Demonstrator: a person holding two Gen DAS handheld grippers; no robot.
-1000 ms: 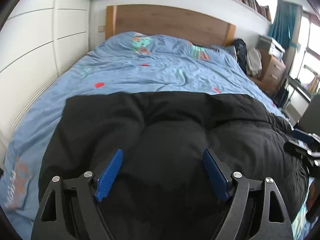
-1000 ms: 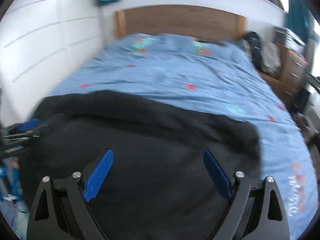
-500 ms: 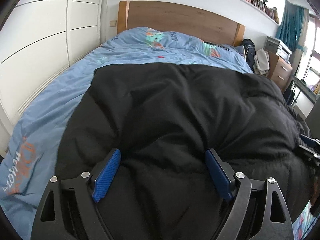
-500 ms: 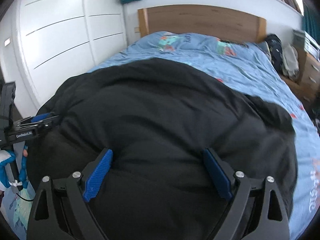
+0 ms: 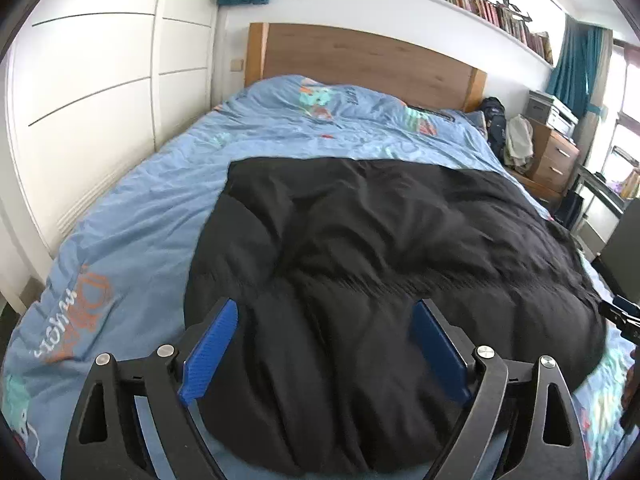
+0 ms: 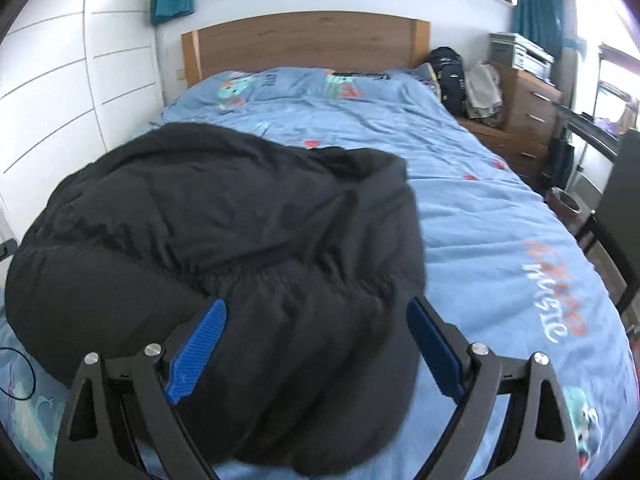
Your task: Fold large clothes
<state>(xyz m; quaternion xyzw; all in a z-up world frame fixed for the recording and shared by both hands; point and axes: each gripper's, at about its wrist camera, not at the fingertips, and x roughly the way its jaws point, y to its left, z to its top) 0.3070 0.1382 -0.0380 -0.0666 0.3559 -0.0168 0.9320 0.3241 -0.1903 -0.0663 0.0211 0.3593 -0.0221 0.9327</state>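
Observation:
A large black padded jacket (image 5: pixel 380 264) lies in a puffy heap on the near half of the blue bed (image 5: pixel 140 216). It also shows in the right wrist view (image 6: pixel 224 236). My left gripper (image 5: pixel 324 340) is open and empty, just above the jacket's near left part. My right gripper (image 6: pixel 316 340) is open and empty above the jacket's near right edge. The right gripper's tip (image 5: pixel 620 314) shows at the right edge of the left wrist view.
A wooden headboard (image 5: pixel 360 60) stands at the far end. White wardrobe doors (image 5: pixel 100 92) run along the left. A wooden drawer unit (image 6: pixel 528 120) and a black backpack (image 6: pixel 450 76) stand at the right. A dark chair (image 6: pixel 624 216) stands near the bed's right side.
The jacket's far part has dropped down and settled flatter on the bed. Both grippers have drawn back toward the foot of the bed and stay open.

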